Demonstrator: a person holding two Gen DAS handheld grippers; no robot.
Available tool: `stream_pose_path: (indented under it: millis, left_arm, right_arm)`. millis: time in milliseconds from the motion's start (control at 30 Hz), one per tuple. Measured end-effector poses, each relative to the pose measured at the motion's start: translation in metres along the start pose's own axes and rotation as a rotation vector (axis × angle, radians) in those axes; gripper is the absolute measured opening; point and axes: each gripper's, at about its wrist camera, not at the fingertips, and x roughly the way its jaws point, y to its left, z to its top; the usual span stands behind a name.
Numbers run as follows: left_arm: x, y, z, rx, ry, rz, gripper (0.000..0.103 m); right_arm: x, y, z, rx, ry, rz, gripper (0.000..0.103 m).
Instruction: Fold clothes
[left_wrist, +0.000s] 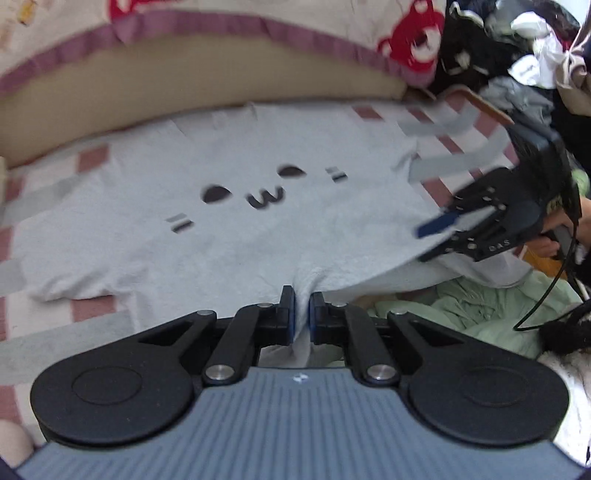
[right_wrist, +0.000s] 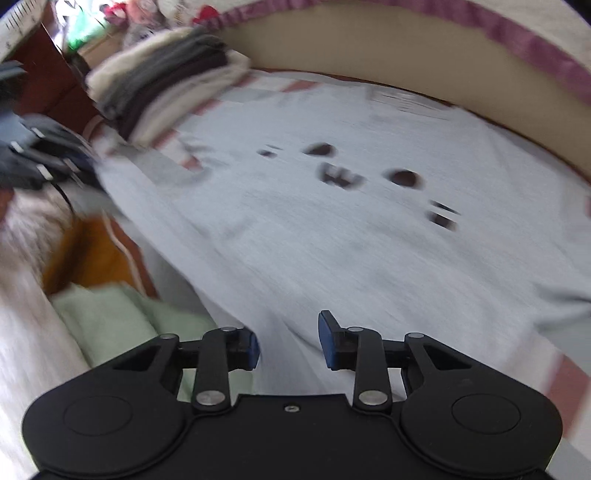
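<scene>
The pale grey cotton T-shirt printed with a dark cat face (left_wrist: 236, 206) lies spread flat, print side up, on the pink-and-white striped bed cover (left_wrist: 88, 162). It stretches straight ahead of both tools, with its neckline at the far end against the tan padded bed edge (left_wrist: 184, 74) and its hem at the near end.

The left gripper (left_wrist: 302, 314) is clenched on that near hem: a pinch of grey fabric is bunched between its blue-padded jaws, and the cloth rises in a small ridge towards them. The right gripper (right_wrist: 290, 343) has its jaws spread apart with nothing between them. It hovers just above the hem at its own side of the shirt, and the blur in its view makes it unclear whether it touches the cloth. In the left wrist view the right tool sits off to the right and a little ahead, over the shirt's right edge.

The shirt's long axis runs away from the tools, from hem to collar, so a fold would probably carry the hem forward. The left hand already has its corner; the right tool seems to need to close on the hem directly below it first.

A stack of folded dark and cream garments (right_wrist: 166, 77) sits ahead to the right gripper's left, and a crumpled mint-green garment (right_wrist: 122, 317) lies beside the near hem.
</scene>
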Motion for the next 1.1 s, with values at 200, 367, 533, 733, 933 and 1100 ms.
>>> stream_pose_path:
  millis: [200,367,533,733,933,1100]
  left_arm:
    - [0.008,0.000,-0.007,-0.035,0.020,0.002,0.004]
    - [0.008,0.000,-0.009,-0.033,0.032,0.067,0.004]
    - [-0.006,0.001,0.002,-0.016,-0.001,0.191,0.000]
    - [0.020,0.043,0.037,-0.081,0.021,0.234,0.000]
    - [0.051,0.085,0.026,-0.264,0.045,0.138,0.004]
    - [0.068,0.073,0.004,-0.343,0.163,0.022,0.057]
  right_arm:
    - [-0.039,-0.041,-0.064,0.147,0.034,-0.173,0.043]
    - [-0.074,-0.058,-0.115,0.248,0.010,-0.235,0.048]
    - [-0.094,-0.076,-0.131,0.299,-0.080,-0.302,0.006]
    - [-0.076,-0.112,-0.085,0.340,-0.231,-0.302,0.003]
    - [-0.043,-0.141,-0.023,0.374,-0.341,-0.375,0.003]
    - [-0.006,-0.157,-0.013,0.455,-0.277,-0.379,0.003]
